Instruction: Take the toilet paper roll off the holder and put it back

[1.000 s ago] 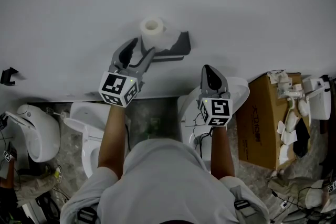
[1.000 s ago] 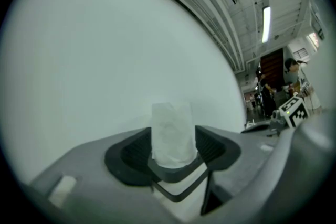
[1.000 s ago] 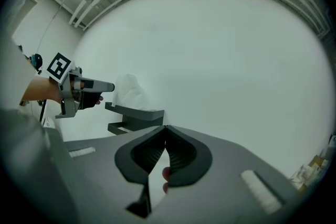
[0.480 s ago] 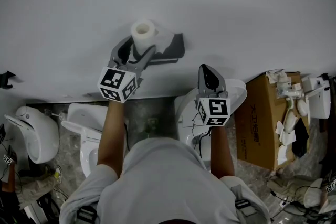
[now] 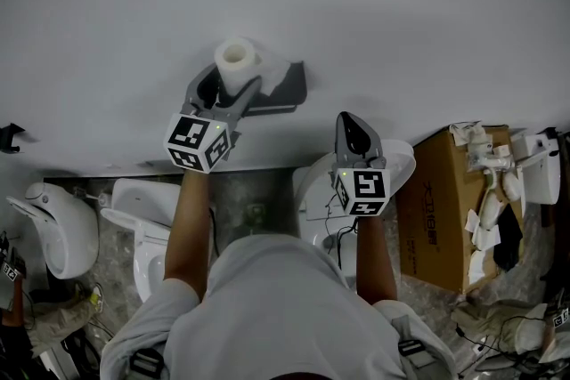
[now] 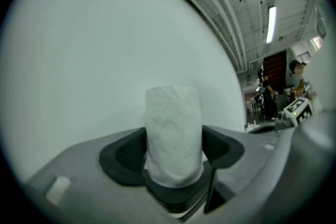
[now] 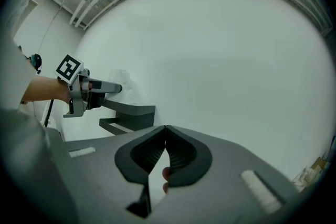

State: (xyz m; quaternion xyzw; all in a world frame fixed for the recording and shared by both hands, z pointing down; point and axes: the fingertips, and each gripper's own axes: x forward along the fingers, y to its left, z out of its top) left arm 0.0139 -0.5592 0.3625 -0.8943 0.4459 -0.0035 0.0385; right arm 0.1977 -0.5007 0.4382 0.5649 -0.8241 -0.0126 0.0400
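The white toilet paper roll [image 5: 235,60] stands on end between the jaws of my left gripper [image 5: 236,77], in front of the white wall. The grey wall holder [image 5: 283,84] is just to its right. In the left gripper view the roll [image 6: 173,134] fills the gap of the left gripper [image 6: 173,147] and both dark pads touch it, while the jaws are opening. My right gripper [image 5: 354,122] hangs lower right of the holder, shut with nothing in it. In the right gripper view the right gripper [image 7: 166,129] has its tips meeting, and the holder [image 7: 128,113] shows to the left.
Below the wall stand a white toilet [image 5: 392,165], another toilet [image 5: 142,209] and a urinal-like fixture [image 5: 53,222]. A cardboard box [image 5: 441,209] with white parts on it stands at the right. A small black bracket [image 5: 9,136] is on the wall at far left.
My left gripper and the roll have shifted a little left, away from the holder's right end. The right gripper has barely moved.
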